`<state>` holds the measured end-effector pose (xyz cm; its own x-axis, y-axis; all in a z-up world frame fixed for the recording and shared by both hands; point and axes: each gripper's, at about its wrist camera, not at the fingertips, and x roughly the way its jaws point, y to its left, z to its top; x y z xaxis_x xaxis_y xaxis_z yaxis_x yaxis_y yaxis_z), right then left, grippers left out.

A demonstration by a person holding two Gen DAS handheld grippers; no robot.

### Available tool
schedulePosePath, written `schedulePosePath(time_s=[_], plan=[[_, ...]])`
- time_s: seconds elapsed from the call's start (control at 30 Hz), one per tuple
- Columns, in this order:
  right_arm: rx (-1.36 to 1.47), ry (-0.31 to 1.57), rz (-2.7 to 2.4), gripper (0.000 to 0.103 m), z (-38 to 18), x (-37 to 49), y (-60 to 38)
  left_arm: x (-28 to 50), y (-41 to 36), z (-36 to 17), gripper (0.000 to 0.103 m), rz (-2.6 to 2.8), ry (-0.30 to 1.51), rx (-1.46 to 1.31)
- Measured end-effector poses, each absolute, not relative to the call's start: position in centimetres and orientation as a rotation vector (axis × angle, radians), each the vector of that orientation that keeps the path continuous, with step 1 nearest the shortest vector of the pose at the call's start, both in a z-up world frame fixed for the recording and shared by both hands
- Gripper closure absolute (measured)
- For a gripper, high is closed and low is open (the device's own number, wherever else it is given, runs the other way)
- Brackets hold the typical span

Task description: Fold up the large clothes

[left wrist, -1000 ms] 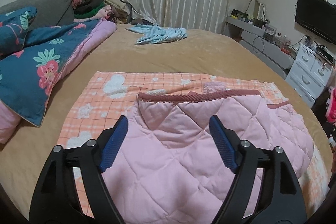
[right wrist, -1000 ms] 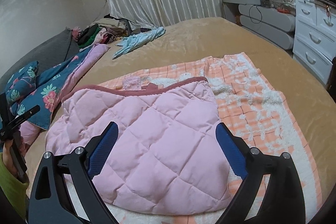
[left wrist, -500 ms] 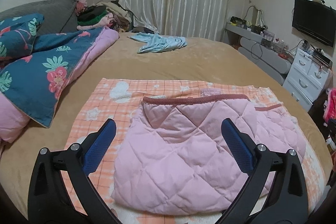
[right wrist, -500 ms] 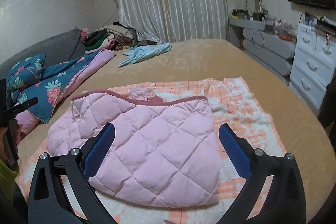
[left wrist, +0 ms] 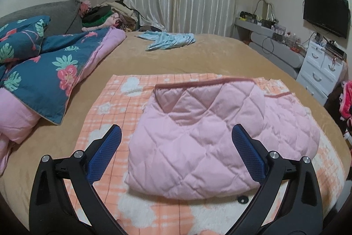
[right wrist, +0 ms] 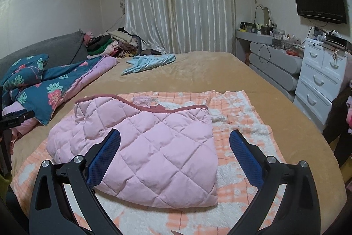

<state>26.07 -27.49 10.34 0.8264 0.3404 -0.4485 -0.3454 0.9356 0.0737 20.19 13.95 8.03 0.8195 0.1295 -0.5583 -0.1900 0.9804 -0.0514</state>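
A pink quilted garment (left wrist: 198,138) (right wrist: 149,147) lies folded into a thick stack on an orange-and-white checked blanket (left wrist: 114,100) (right wrist: 239,107) spread over the tan bed. Its dark pink trimmed edge faces the far side. My left gripper (left wrist: 177,139) hovers open above the near part of the stack, its blue pads clear of the fabric. My right gripper (right wrist: 175,141) is also open, held above the garment's near right corner with nothing between its fingers.
A blue floral quilt with pink lining (left wrist: 44,72) (right wrist: 48,89) is heaped at the left. A light blue garment (left wrist: 169,40) (right wrist: 149,62) lies far across the bed. White drawers (right wrist: 321,80) and a grey dresser stand at the right; a clothes pile (right wrist: 110,43) sits by the curtain.
Both grippers have pulled back and risen from the pink garment, and their jaws have spread wider. The garment now lies free in front of them.
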Motion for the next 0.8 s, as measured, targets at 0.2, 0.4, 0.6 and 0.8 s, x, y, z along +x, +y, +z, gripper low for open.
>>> schedulePosePath(time_s=[0.2,0.4,0.6,0.8], plan=[[-0.023,0.493,0.350,0.004,9.2,25.5,-27.5,19.4,14.4,5.6,0.009,0.183,0.646,-0.098],[-0.021,0.541,0.331,0.004,7.0,25.7,-27.9,19.3,15.5,3.1,0.009,0.200,0.697,-0.106],[-0.050,0.623,0.311,0.004,3.7,26.8,-27.6,20.0,16.8,0.3,0.009,0.218,0.754,-0.117],[-0.072,0.705,0.296,0.004,0.4,28.4,-27.4,21.1,18.5,-2.5,0.009,0.207,0.801,-0.164]])
